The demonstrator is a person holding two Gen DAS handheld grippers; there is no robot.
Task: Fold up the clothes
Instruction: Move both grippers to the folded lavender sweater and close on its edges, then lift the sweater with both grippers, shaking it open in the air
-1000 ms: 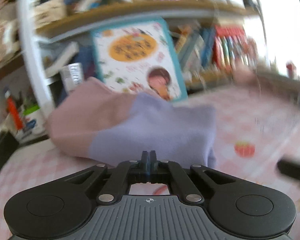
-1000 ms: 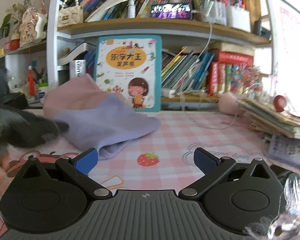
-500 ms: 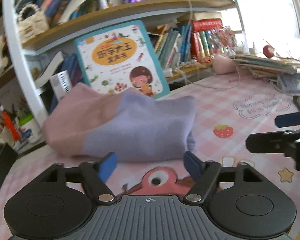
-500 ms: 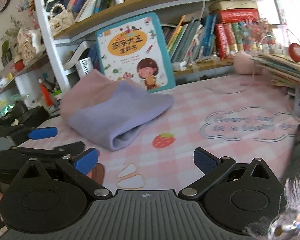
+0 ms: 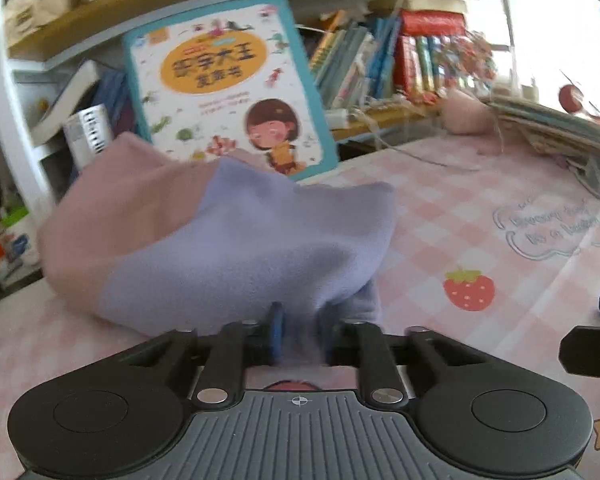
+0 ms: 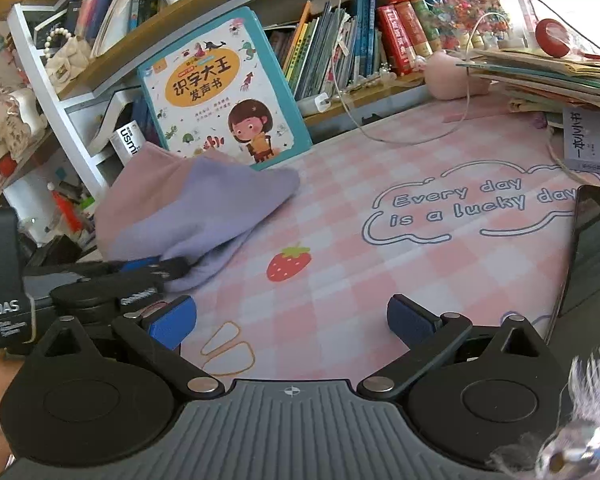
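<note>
Pinching the near hem of the lilac-and-pink garment [image 5: 236, 248], the left hand-held gripper [image 5: 300, 330] prepares another fold; the right hand-held gripper [image 6: 292, 322] waits spread above the surface [image 6: 380, 280].

Black hand-held gripper [image 6: 292, 318], blue pads [image 6: 172, 316] (silver screws)

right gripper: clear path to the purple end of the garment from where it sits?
Probably yes. The right gripper is open over bare mat, and the garment lies ahead to its left. But the left gripper already closes on the near edge, so the far corner looks freer.
</note>
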